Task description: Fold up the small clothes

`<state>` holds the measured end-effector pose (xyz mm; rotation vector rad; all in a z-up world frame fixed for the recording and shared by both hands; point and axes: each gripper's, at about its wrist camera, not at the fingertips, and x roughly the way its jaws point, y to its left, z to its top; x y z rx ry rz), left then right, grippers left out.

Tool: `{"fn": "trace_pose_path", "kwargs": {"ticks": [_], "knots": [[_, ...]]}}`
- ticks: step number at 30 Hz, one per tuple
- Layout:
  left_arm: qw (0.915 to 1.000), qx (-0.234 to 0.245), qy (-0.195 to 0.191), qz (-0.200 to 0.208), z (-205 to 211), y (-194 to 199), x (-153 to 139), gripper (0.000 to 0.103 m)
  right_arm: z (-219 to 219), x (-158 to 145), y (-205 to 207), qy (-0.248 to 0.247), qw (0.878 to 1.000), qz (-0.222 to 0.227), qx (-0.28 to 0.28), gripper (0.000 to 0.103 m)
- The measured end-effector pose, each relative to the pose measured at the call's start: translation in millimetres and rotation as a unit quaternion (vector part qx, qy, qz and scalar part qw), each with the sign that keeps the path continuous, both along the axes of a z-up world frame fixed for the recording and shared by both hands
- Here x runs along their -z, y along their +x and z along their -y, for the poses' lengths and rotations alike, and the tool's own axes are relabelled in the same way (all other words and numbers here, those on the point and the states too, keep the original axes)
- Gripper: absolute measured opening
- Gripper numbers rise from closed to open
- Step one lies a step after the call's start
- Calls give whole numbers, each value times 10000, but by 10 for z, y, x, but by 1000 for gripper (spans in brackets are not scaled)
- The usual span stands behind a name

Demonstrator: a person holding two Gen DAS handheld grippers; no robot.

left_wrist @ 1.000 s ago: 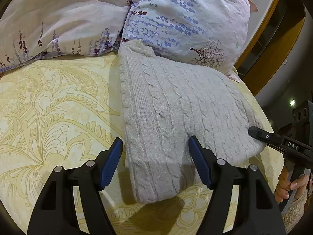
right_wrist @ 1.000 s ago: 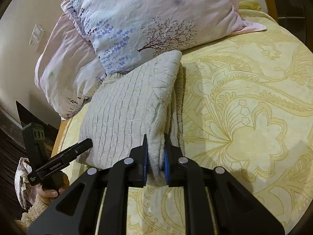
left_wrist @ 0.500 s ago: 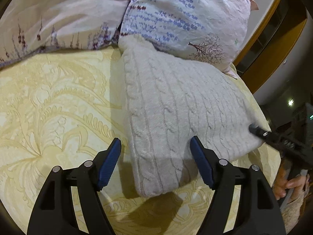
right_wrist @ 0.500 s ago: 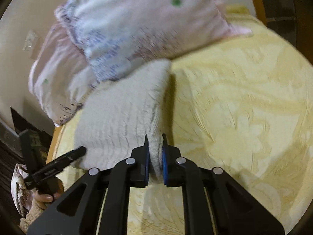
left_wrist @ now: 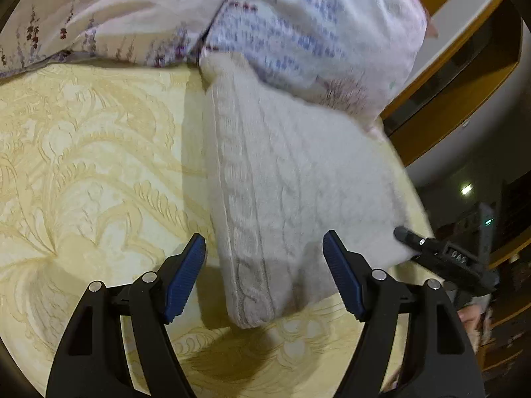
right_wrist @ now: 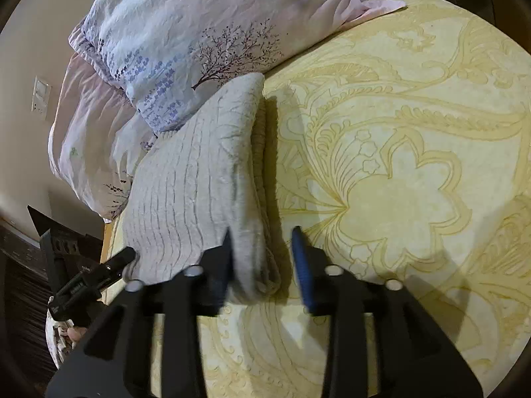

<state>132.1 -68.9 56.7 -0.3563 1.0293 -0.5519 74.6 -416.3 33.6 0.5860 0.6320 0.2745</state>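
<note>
A folded grey cable-knit sweater [left_wrist: 282, 179] lies on the yellow patterned bedspread [left_wrist: 86, 165], its far end against the pillows. My left gripper [left_wrist: 265, 275] is open, its blue pads either side of the sweater's near corner, not touching it. In the right wrist view the sweater [right_wrist: 199, 185] lies on the same bedspread [right_wrist: 415, 165]. My right gripper [right_wrist: 262, 262] is open around the sweater's near folded edge. The right gripper also shows in the left wrist view [left_wrist: 431, 248] at the sweater's right corner. The left gripper shows in the right wrist view [right_wrist: 99, 272].
Two floral pillows [left_wrist: 298, 23] [right_wrist: 199, 33] lie at the head of the bed behind the sweater. A wooden bed frame [left_wrist: 448, 99] and the bed's edge are right of the sweater. A wall with a switch plate [right_wrist: 41, 98] is beyond the pillows.
My right gripper was shut on the sweater's folded edge and has now opened, letting it go. The sweater has slid a little toward the pillows. My left gripper stays open.
</note>
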Motion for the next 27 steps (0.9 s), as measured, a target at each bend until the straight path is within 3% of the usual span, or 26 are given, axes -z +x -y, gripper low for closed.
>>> {"fn": "trace_pose_path", "kwargs": {"ticks": [1,3,6,11,12,13,14,17,21,23,25,27], "knots": [[9999,-47,-102,55,-53,27,-47,78,47,-52,-1,101,9999,52,10,62],[9994,-168,-291,121,-153,127,-123,82,155,-185,60,377,9991,182,59,70],[9980,-315,-530,-111,-217,386,-98,82,212,-357,317,570,9982,206,48,71],[9964,-475,-490,-512,-141,784,78,82,100,-494,950,362,9993,-91,84,70],[9962,-491,-473,-545,-122,827,98,82,81,-480,1033,282,9994,-166,85,55],[9958,-499,-486,-590,-107,865,119,82,37,-459,1098,225,9996,-195,32,7],[9953,-488,-531,-652,-91,895,139,82,-13,-445,1134,210,9996,-155,-113,8],[9953,-397,-593,-651,-54,929,152,82,-6,-515,971,-194,9987,297,363,7],[9950,-253,-677,-682,-22,935,190,82,128,-293,1166,47,9985,-259,485,7],[9940,-201,-754,-763,8,959,238,82,98,-302,1172,22,9990,-251,371,10],[9930,-174,-835,-818,-8,938,280,82,123,-362,1095,168,9993,-200,285,28],[9924,-135,-897,-829,-16,917,279,82,183,-384,982,448,9988,-141,121,68]]}}
